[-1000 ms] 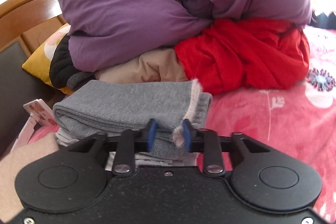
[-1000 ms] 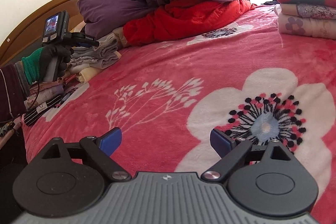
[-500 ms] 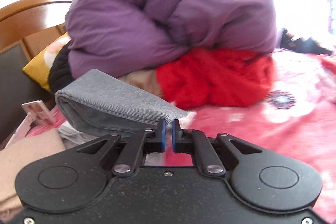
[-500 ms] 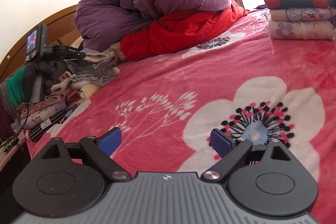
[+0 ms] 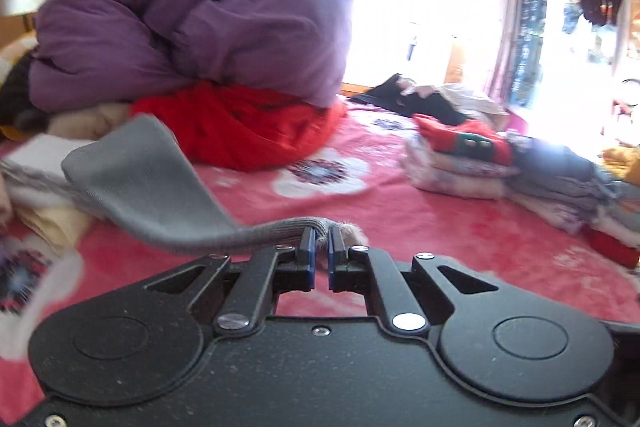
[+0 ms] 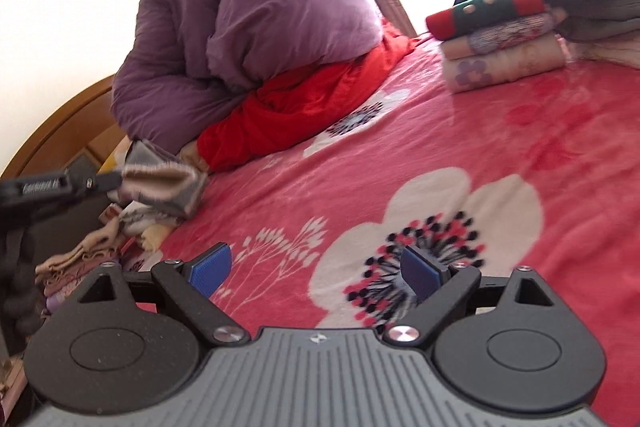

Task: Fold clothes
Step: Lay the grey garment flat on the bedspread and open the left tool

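My left gripper (image 5: 320, 241) is shut on the fuzzy-lined edge of a grey garment (image 5: 148, 179), which stretches back to the left towards a low pile of clothes. In the right wrist view the same grey garment (image 6: 160, 183) hangs lifted from the left gripper's fingers (image 6: 106, 181) at the left edge of the bed. My right gripper (image 6: 316, 267) stands open over the pink flowered blanket (image 6: 480, 131), with nothing between its blue pads.
A purple duvet (image 5: 192, 23) lies heaped on a red garment (image 5: 248, 127) at the head of the bed by the wooden headboard (image 6: 56, 143). Folded stacks (image 5: 464, 159) stand on the far right. More loose clothes (image 6: 92, 251) lie at the left edge.
The left gripper closed on the grey garment's edge, then pulled it up and to the right off the pile. The right gripper's view tilted and rose a little; its jaws stayed wide.
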`<state>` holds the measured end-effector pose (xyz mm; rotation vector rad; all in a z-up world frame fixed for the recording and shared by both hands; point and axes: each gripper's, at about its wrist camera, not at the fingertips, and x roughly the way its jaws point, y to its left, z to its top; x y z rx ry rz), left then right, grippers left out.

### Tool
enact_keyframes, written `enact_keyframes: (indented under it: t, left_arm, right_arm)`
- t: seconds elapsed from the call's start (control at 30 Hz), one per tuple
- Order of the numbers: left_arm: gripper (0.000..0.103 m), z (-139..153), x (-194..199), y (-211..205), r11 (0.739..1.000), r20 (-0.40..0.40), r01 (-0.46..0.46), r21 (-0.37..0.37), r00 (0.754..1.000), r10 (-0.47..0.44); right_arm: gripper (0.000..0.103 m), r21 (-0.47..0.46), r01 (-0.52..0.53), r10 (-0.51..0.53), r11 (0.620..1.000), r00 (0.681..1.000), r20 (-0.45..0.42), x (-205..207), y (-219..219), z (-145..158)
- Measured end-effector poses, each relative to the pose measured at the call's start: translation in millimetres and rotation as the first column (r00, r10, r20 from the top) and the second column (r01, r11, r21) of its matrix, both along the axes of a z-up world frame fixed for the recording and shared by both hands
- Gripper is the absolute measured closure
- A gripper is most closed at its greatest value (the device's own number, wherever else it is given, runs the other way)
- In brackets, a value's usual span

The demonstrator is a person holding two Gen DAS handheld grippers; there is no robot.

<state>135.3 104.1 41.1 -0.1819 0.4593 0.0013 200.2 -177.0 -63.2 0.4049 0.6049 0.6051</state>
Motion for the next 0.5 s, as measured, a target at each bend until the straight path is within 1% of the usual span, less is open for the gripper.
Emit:
enact_keyframes:
  t: [0.07,0.1,0.23,0.33,0.43,0.5]
  left_arm:
    - [0.1,1,-7,-19,0.998,0.012,0.043,-0.046,0.999,-0.043]
    - [0.1,2,-10,-30,0.996,0.018,0.065,-0.056,0.998,-0.064]
    - [0.1,6,-16,-72,0.987,0.032,0.15,-0.065,0.988,-0.148]
    - [0.1,9,-20,-97,0.977,0.041,0.198,-0.08,0.98,-0.195]
    - [0.101,10,-22,-123,0.961,0.048,0.261,-0.091,0.965,-0.257]
    - [0.101,8,-24,-145,0.944,0.048,0.316,-0.093,0.948,-0.313]
  right_arm:
    - [0.012,0.015,0.037,-0.037,0.999,0.999,-0.002,-6,-15,4]
    - [0.012,0.026,0.056,-0.056,0.998,0.998,-0.006,-8,-22,6]
    - [0.011,0.061,0.128,-0.127,0.99,0.992,-0.02,-20,-53,11]
    - [0.011,0.075,0.171,-0.17,0.982,0.985,-0.03,-31,-74,13]
    - [0.011,0.105,0.217,-0.212,0.97,0.975,-0.062,-44,-98,10]
    - [0.011,0.139,0.253,-0.241,0.957,0.966,-0.097,-52,-115,6]
